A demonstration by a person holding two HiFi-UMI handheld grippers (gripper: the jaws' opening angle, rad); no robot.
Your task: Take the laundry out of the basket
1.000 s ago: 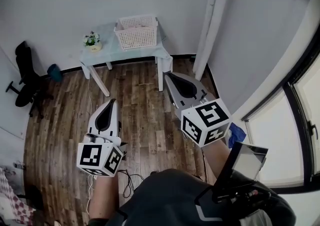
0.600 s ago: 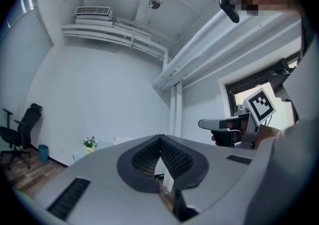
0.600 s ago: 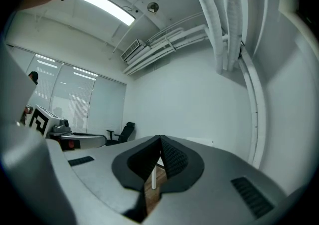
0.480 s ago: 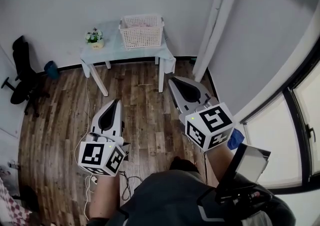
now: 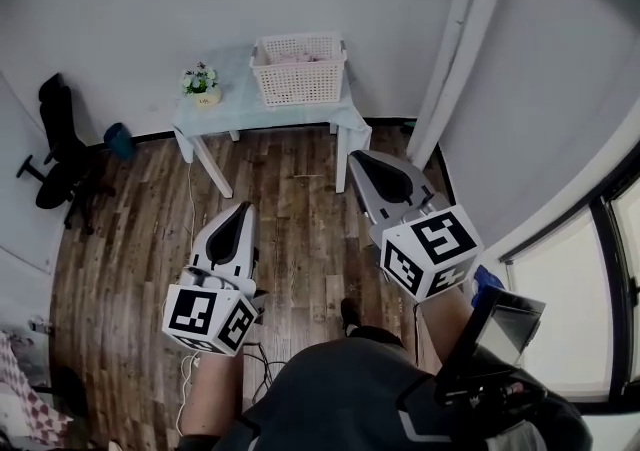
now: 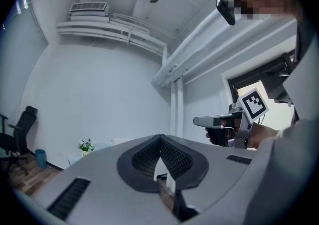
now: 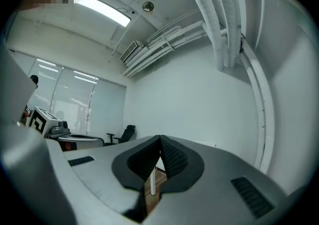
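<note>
A white woven laundry basket [image 5: 300, 69] stands on a small pale table [image 5: 240, 109] against the far wall, with pinkish laundry [image 5: 298, 57] showing inside its rim. Both grippers hang in the air over the wooden floor, well short of the table. My left gripper [image 5: 243, 211] is shut with nothing in it, its tips meeting in the left gripper view [image 6: 160, 139]. My right gripper [image 5: 359, 158] is also shut and empty, its tips together in the right gripper view [image 7: 160, 140]. The basket shows in neither gripper view.
A small pot of flowers [image 5: 203, 84] sits on the table's left end. A black office chair [image 5: 60, 144] stands at the left wall. White pipes [image 5: 455, 49] run up the corner on the right. Cables [image 5: 255, 364] lie on the floor by my feet.
The view has drawn closer to the table, and the basket now sits slightly further right. Both grippers stay shut and have drifted a little to the right.
</note>
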